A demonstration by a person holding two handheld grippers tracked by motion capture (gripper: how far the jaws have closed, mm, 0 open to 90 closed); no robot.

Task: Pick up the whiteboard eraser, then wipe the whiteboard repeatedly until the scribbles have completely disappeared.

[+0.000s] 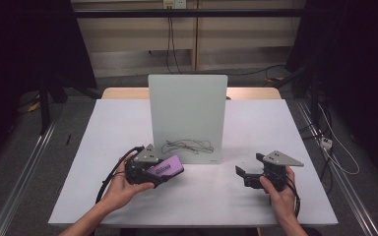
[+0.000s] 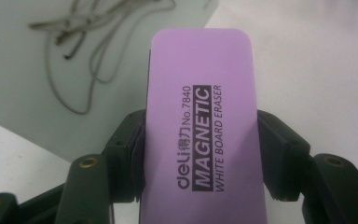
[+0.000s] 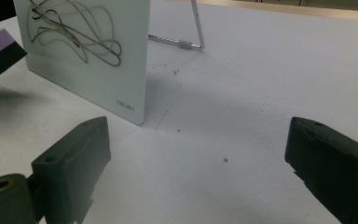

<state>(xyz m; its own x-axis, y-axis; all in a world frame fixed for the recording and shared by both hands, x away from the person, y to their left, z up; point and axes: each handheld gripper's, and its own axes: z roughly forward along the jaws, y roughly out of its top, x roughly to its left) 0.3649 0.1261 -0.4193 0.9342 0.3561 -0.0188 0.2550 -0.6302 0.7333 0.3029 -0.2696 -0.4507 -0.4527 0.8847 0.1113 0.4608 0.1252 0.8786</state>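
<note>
Your one table [image 1: 226, 196] carries one upright whiteboard [image 1: 187, 108]; its wire stand [image 3: 193, 32] appears in the right gripper view. Your left tool [image 1: 165, 173] clamps one purple eraser [image 2: 203, 130] near the scribbles [image 1: 187, 146]; lettering reads in the left gripper view. Your right tool [image 1: 248, 167] stands apart, empty.

In the left gripper view, the left gripper [image 2: 200, 154] has its 2 black jaws clamped against the long sides of a purple eraser [image 2: 203, 107], which runs up the middle of the frame with its printed face toward the camera. The print reads "deli No.7840 MAGNETIC WHITE BOARD ERASER". Beyond it at upper left stands a pale whiteboard [image 2: 23, 116] marked with thin scribbled lines [image 2: 81, 42], and the white table [image 2: 317, 65] spreads to the right.
</note>
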